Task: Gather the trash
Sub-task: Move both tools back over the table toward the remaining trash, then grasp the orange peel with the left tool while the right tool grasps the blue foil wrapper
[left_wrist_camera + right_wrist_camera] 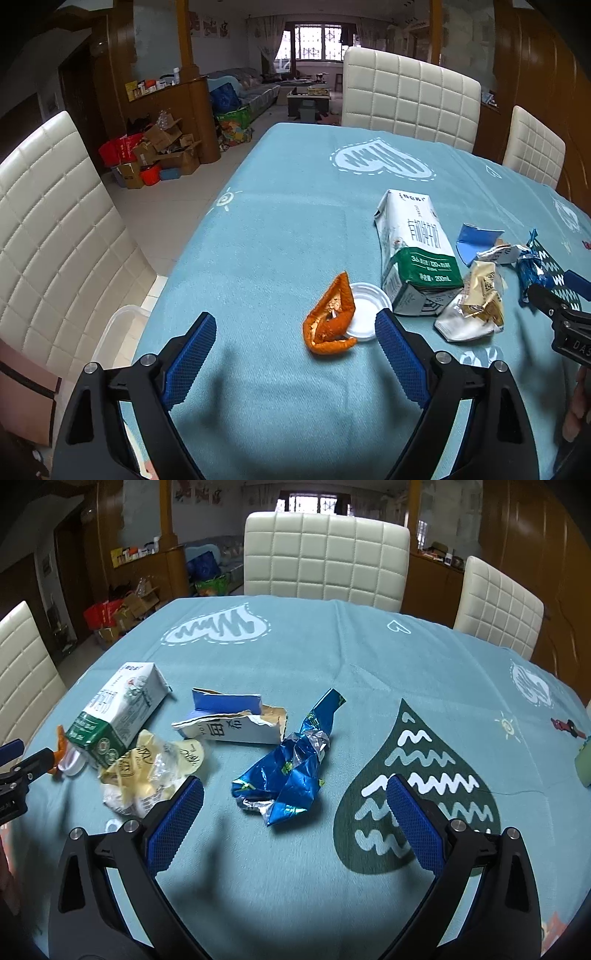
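Trash lies on a blue tablecloth [280,229]. An orange peel [330,317] leans on a small white lid [364,312], just ahead of my left gripper [295,325], which is open with nothing between its fingers. A white-and-green milk carton [415,254] lies on its side beside a crumpled cream-and-silver wrapper [476,310]. In the right wrist view a crumpled blue foil wrapper [295,771] lies right ahead of my right gripper [293,794], open and empty. Behind it lies a torn blue-and-white box [236,720], with the carton [118,712] and cream wrapper [151,771] to the left.
White padded chairs [406,92] [55,236] stand around the table. A clear plastic bin [118,328] sits low beside the table's left edge. Boxes and bags [155,155] clutter the floor at the back left. My right gripper's finger [554,306] shows at the left view's right edge.
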A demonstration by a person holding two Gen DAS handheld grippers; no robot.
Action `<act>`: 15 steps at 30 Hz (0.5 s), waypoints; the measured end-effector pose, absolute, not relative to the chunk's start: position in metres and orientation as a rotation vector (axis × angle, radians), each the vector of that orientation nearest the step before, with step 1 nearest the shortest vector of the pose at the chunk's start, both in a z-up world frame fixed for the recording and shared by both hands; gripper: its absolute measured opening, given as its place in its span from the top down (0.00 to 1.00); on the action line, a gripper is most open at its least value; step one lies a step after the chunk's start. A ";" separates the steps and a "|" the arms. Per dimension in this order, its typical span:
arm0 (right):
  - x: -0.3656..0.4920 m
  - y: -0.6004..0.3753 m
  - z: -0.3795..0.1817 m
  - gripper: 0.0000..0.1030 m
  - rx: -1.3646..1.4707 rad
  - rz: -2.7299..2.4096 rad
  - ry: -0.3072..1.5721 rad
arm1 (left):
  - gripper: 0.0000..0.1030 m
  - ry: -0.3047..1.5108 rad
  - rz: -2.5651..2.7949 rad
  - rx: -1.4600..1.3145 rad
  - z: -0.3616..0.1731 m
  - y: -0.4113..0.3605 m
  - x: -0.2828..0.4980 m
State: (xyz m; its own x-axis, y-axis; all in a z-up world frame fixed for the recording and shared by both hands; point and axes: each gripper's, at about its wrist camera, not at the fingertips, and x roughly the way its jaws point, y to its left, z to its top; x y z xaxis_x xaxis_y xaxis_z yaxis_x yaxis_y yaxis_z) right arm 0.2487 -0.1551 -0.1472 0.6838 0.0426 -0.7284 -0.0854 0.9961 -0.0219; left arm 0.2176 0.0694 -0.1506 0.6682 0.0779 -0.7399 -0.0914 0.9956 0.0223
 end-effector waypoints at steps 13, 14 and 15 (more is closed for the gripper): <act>0.252 -0.171 -0.151 0.67 0.047 0.069 0.867 | 0.60 0.850 0.065 -0.057 -0.161 0.072 0.222; 0.250 -0.173 -0.150 0.67 0.049 0.057 0.856 | 0.66 0.856 0.057 -0.068 -0.162 0.073 0.223; 0.248 -0.173 -0.149 0.67 0.049 0.053 0.848 | 0.68 0.857 0.052 -0.073 -0.162 0.074 0.223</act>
State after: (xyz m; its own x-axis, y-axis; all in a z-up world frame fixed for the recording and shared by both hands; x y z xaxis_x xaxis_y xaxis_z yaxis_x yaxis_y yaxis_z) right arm 0.2484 -0.1730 -0.1488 0.6605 0.0667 -0.7479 -0.0273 0.9975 0.0648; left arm 0.2232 0.0737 -0.1617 0.6537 0.0162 -0.7566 -0.0749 0.9962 -0.0434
